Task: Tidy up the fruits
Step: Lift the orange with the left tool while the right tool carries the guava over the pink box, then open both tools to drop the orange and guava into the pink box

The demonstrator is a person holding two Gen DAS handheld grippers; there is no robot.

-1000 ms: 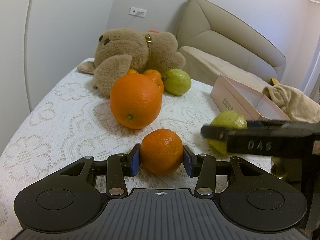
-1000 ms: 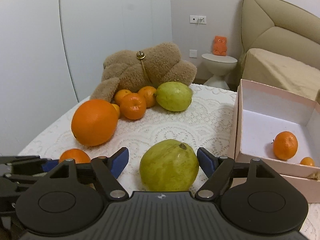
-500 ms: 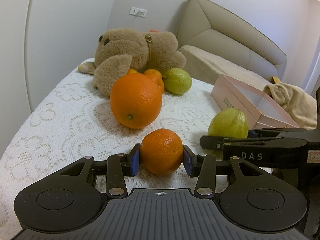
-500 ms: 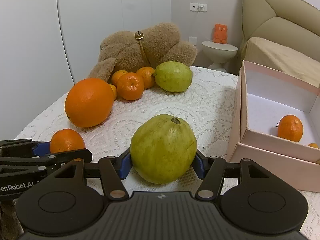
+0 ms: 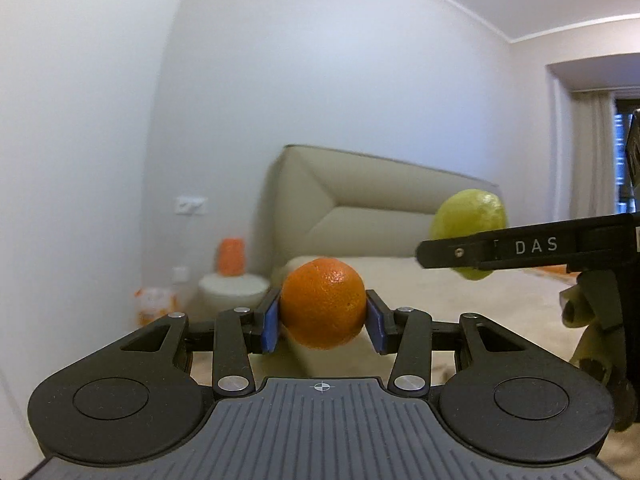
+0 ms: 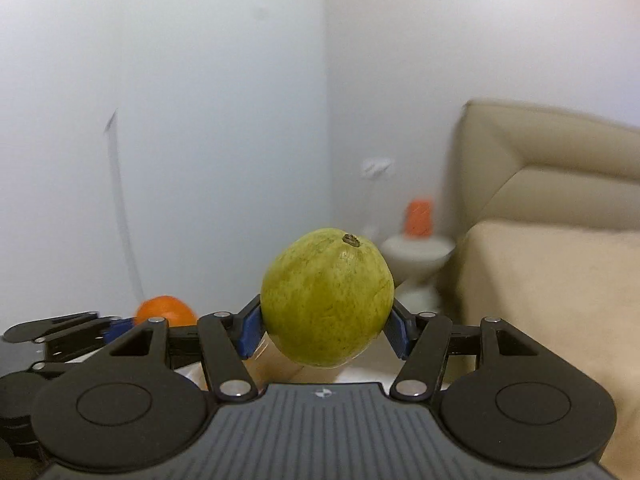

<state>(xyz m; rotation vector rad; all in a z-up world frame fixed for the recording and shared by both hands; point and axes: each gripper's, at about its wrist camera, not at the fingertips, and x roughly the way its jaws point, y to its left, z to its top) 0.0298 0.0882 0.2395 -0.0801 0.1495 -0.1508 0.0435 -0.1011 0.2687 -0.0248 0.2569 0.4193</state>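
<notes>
l gripper (image 5: 322, 316) clamps small orange (image 5: 323, 303) betw blue pads, held in air. r gripper (image 6: 326, 326) pinches green guava (image 6: 326, 298), stem end up, also aloft. guava sits to the right of the orange, so r hand prob nearer any drop spot on that side. table, box out of view.

orange mandarin (image 5: 322, 307), yellow-green guava (image 6: 326, 298)
</notes>
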